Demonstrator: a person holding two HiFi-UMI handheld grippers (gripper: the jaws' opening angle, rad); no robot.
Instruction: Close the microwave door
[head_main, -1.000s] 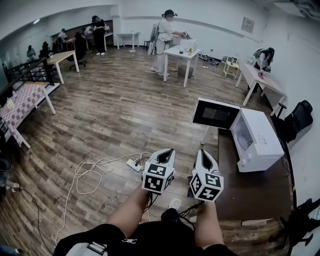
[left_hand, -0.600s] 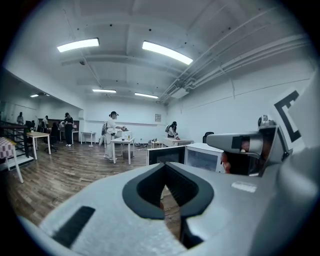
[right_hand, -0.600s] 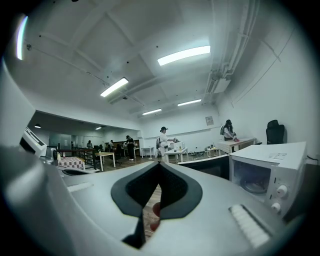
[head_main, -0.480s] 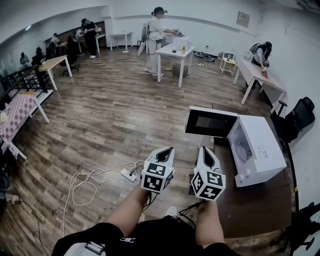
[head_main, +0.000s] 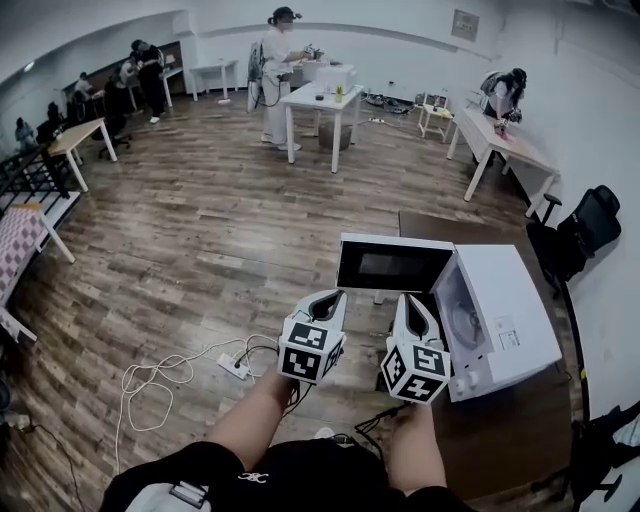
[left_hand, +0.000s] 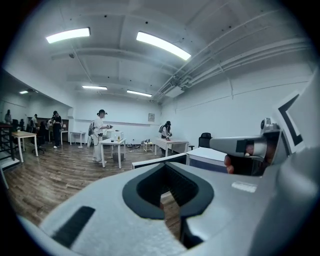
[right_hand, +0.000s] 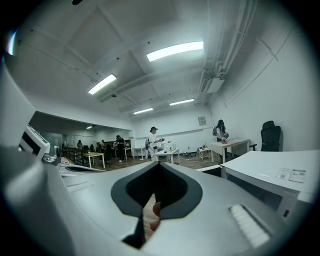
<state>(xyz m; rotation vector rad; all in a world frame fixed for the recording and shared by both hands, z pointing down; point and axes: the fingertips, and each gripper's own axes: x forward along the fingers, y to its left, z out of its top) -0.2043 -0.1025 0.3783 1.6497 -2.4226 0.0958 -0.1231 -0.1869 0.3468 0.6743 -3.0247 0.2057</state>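
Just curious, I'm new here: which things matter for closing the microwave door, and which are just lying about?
For the job: microwave, its open door, left gripper, right gripper.
Lying about: power strip, loose cable, office chair.

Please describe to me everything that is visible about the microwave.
The microwave is a white box with a small label on its top. It stands on a dark brown table close to the wall. Its door, white-framed with a dark window, is swung wide open. The pale inside shows a round plate. Knobs sit at the near end of its front. Only the table is seen touching it.
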